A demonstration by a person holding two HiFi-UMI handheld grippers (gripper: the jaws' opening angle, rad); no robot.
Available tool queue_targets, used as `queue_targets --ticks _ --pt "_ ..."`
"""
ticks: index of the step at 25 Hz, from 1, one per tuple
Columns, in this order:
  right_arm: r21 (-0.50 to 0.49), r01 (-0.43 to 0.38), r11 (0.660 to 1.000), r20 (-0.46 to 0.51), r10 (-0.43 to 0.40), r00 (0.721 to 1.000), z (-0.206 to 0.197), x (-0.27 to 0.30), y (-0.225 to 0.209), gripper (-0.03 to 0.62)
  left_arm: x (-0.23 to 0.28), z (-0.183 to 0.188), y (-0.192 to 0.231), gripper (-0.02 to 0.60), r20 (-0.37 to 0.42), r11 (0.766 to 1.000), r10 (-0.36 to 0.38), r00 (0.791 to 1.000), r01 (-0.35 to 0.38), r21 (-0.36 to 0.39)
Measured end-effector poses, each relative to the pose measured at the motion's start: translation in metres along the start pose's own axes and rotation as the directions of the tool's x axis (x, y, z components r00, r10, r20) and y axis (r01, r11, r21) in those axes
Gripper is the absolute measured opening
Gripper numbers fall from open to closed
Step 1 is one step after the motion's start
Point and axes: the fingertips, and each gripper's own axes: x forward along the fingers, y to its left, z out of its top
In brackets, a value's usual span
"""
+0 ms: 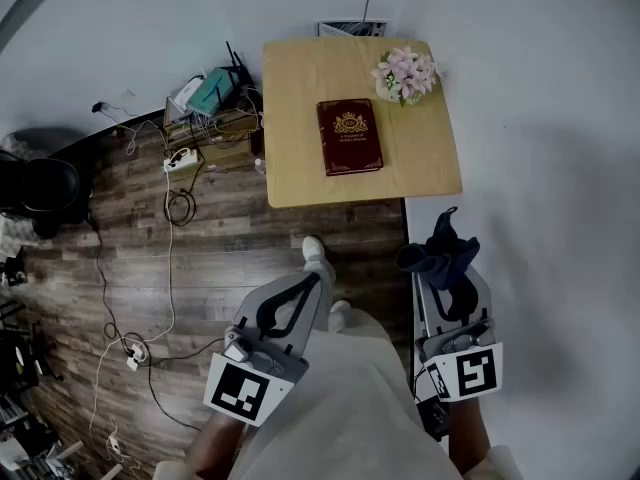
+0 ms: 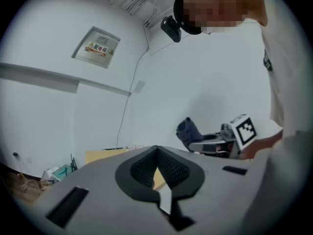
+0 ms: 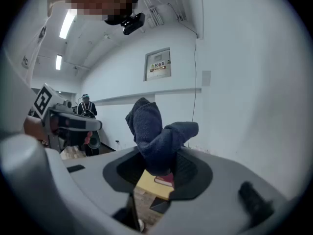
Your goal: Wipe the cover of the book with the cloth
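I see one dark red book (image 1: 350,137) lying flat in the middle of the single wooden table (image 1: 300,78). One bunch of pink flowers (image 1: 405,73) sits near its far right corner, apart from the book. Left of the table, boxes (image 1: 210,108) and loose cables (image 1: 170,268) clutter the floor. Both my grippers hang well short of the table. The right gripper (image 1: 441,273) pinches the one dark blue cloth (image 3: 155,131); the left gripper (image 2: 156,150) has its jaws together on nothing.

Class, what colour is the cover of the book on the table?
The hardback book is dark red with a gold emblem; head view shows it best.
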Motion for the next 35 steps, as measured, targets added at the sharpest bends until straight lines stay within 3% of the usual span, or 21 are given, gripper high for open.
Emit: queue_targets --ticks 3,7,9,15,20,27,35 --pt "0.003 -0.002 1.0 -0.028 0.002 1.0 -0.029 -0.035 0.022 0.15 -0.021 -0.013 -0.017 0.006 -0.003 0.997 0.079 0.997 -0.079 0.017" --pt "0.052 0.011 0.999 -0.065 -0.008 0.998 -0.065 -0.071 0.05 0.15 -0.049 -0.041 -0.028 0.006 -0.014 0.984 0.172 0.985 -0.173 -0.053" --pt "0.056 0.011 0.998 -0.068 -0.007 0.998 -0.072 -0.083 0.058 0.15 -0.058 -0.054 -0.034 0.006 -0.039 0.98 0.191 0.981 -0.193 -0.049" --pt "0.126 0.009 0.992 -0.057 -0.002 0.998 -0.078 -0.096 0.055 0.15 -0.067 -0.061 -0.058 0.006 -0.059 0.98 0.195 0.979 -0.196 -0.019" --pt "0.127 -0.054 0.99 0.0 0.055 0.998 -0.066 -0.086 0.064 0.152 -0.069 -0.065 -0.055 0.006 -0.066 0.973 0.226 0.972 -0.228 -0.029" --pt "0.129 -0.062 0.99 -0.024 0.066 0.998 -0.068 -0.066 0.062 0.153 -0.066 -0.056 -0.031 0.006 -0.049 0.961 0.27 0.962 -0.273 -0.049" --pt "0.144 -0.006 0.99 -0.06 0.015 0.998 -0.064 -0.008 0.049 0.153 -0.019 -0.055 0.019 0.006 -0.09 0.978 0.167 0.982 -0.176 -0.109"
